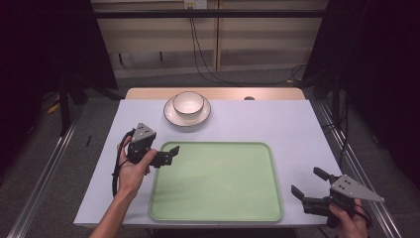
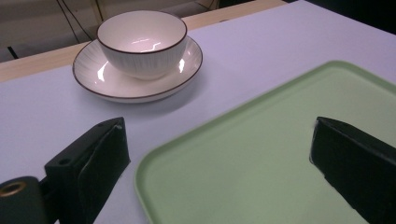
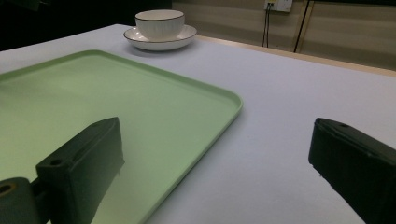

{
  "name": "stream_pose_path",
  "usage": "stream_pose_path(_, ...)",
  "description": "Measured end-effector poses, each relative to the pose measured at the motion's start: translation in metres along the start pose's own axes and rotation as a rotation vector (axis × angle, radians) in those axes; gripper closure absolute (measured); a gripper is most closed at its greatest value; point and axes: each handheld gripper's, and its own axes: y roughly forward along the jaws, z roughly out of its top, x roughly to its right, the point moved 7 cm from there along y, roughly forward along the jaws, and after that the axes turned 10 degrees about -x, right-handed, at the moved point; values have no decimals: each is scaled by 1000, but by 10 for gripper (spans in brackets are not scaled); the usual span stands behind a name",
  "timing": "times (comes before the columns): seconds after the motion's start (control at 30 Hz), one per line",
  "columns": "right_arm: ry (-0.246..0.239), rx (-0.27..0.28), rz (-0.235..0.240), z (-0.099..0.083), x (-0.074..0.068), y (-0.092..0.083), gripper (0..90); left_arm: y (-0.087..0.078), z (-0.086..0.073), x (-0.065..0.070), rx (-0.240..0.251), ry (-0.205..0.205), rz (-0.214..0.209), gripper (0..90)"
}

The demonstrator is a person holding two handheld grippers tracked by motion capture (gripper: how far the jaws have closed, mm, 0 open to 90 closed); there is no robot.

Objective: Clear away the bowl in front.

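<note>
A white bowl with a dark rim sits upright in the middle of a white plate, in the upper middle of the high view, near the far edge of the table. In the left gripper view the bowl and plate fill the upper left of the frame; in the right gripper view they stand small at the top, bowl on plate.

Below them in the high view lies a pale green tray — flat, with a raised rim — taking up the lower middle of the frame, apart from the plate.

The left hand-held gripper hangs over the tray's upper left corner, held by the left hand at the lower left of the frame. Its jaws stand wide apart with nothing between them; in its own view the tray's corner lies between the two black jaws.

The right hand-held gripper is at the lower right of the high view, just off the tray's right edge, gripped by the right hand. Its jaws too are spread wide and hold nothing — its own view looks across the tray's rim and the pale table surface.
</note>
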Motion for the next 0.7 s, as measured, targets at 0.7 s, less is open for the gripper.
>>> stream_pose_path(0.7,14,3,1,0,-1,-1,26,19,37,-12,-29,-27,27,46)
